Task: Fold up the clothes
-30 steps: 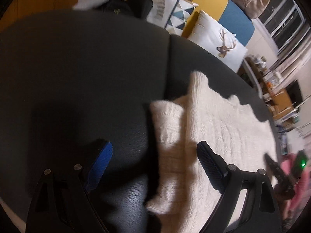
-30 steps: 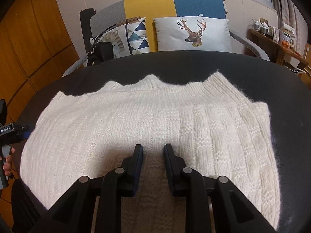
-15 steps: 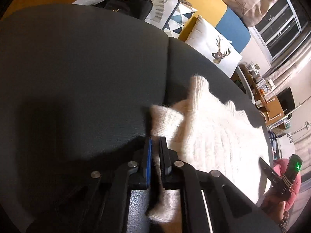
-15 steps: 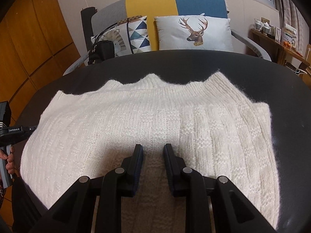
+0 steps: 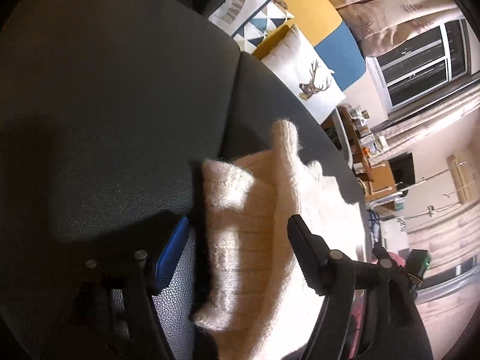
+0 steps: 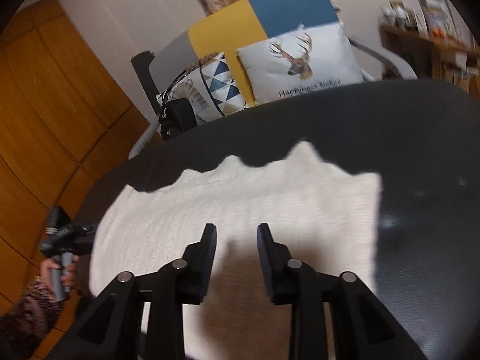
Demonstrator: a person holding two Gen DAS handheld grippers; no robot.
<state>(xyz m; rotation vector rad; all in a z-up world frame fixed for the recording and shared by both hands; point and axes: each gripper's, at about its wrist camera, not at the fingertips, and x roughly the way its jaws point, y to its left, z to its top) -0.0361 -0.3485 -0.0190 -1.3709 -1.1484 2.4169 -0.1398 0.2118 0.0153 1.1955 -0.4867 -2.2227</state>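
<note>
The sweater [image 6: 240, 210] lies flat on the dark seat [image 5: 105, 105], left gripper [image 5: 237, 234] wide and right gripper [image 6: 235, 240] part-open, both empty: probably between folds, next needing an edge pinch.

We see a yellow-and-blue sofa [image 6: 261, 21] with a deer cushion [image 6: 300, 63] beyond the dark leather surface [image 5: 105, 105], wood-panelled wall [image 6: 54, 114] left, curtained window [image 5: 420, 57] right.

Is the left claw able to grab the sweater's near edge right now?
Probably yes. The left claw is open, its fingers straddling the folded edge of the white sweater on the dark cushion, and nothing lies between them.
</note>
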